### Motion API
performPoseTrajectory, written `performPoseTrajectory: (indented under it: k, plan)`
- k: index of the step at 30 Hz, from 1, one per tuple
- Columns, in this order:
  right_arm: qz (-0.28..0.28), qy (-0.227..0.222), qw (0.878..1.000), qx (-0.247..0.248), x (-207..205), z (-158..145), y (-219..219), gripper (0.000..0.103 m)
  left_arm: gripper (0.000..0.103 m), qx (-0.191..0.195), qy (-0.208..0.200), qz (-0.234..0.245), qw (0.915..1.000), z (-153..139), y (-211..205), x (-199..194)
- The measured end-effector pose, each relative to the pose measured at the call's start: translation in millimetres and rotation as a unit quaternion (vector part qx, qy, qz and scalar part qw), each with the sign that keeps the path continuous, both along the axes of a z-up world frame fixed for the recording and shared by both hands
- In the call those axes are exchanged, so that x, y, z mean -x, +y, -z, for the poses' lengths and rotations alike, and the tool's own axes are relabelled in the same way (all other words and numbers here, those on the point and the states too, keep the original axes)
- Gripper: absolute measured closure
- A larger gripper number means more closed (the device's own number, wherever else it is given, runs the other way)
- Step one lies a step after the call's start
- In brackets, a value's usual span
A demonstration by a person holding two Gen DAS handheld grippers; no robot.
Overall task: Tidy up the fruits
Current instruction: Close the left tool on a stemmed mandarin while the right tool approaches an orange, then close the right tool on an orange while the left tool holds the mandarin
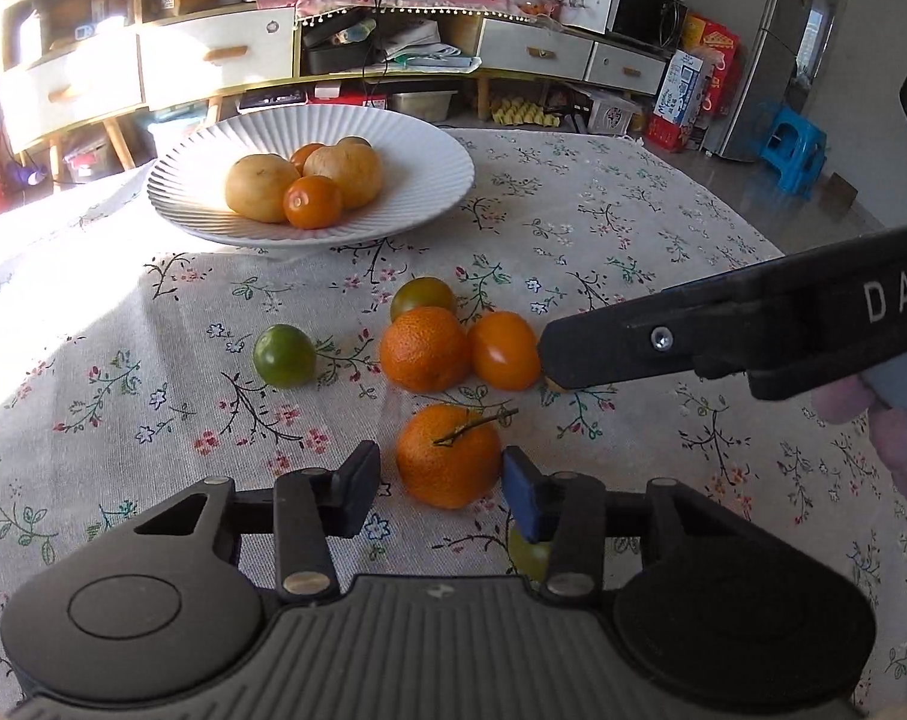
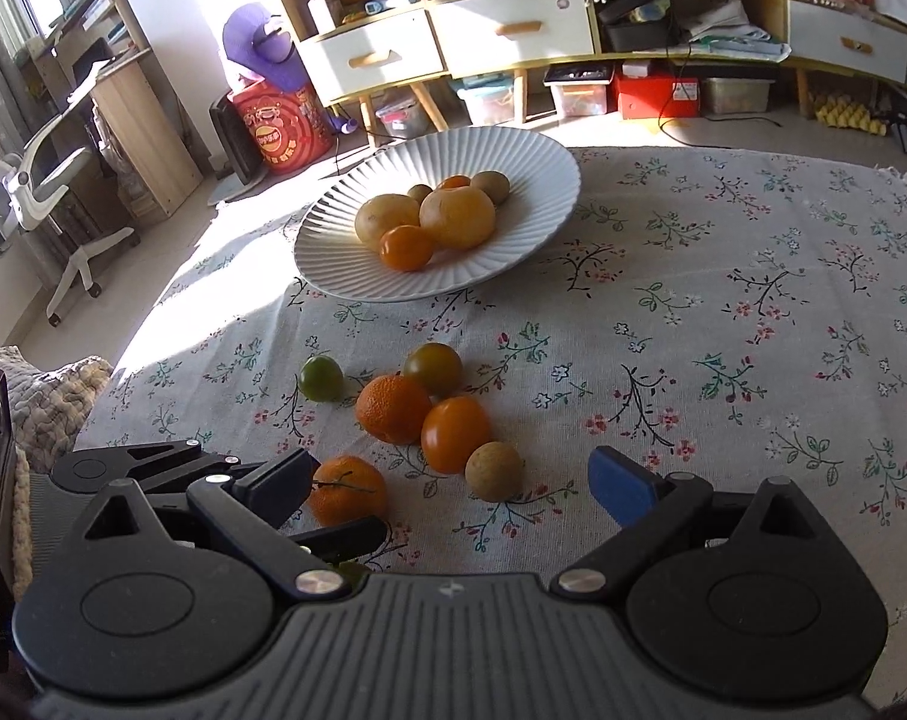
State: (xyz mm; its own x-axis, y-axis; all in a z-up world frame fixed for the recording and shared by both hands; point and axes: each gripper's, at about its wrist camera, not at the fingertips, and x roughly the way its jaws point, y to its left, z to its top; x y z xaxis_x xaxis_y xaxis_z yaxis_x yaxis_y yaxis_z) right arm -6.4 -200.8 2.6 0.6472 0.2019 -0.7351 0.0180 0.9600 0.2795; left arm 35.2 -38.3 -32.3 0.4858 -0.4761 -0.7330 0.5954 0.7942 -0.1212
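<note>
A stemmed mandarin (image 1: 447, 450) (image 2: 348, 489) sits on the floral tablecloth between my left gripper's (image 1: 441, 483) jaws, which are shut on its sides. Just beyond lie a second mandarin (image 1: 425, 349), an orange tomato (image 1: 504, 358), a dark green tomato (image 1: 423, 297) and a green tomato (image 1: 284, 356). My right gripper (image 2: 447, 483) stands open above a tan round fruit (image 2: 494, 471) and grips nothing. One of its fingers (image 1: 603, 348) reaches in from the right. The ribbed white plate (image 1: 417, 180) (image 2: 531, 180) at the back holds yellowish fruits and orange tomatoes.
A yellow-green fruit (image 1: 528, 552) lies partly hidden under my left gripper. The table drops off behind the plate to a floor with a drawer cabinet (image 2: 501, 42), a blue stool (image 1: 798, 147) and an office chair (image 2: 51, 192). Bare cloth stretches to the right (image 2: 753, 300).
</note>
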Motion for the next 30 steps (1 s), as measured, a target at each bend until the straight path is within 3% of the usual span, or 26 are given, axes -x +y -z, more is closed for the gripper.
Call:
performPoseTrajectory:
  k: [8,24,30]
  plan:
    - [0.003,0.001,1.0,-0.021,-10,0,3,0.012,0.076,-0.012,0.01,-0.02,0.9997,-8,6,-1]
    - [0.004,0.015,0.994,-0.109,-47,9,11,0.045,0.076,-0.005,0.032,-0.043,0.9985,-17,30,-1]
    - [-0.001,0.017,0.997,-0.069,-52,10,23,0.048,0.076,-0.004,0.031,-0.044,0.9986,-19,34,0]
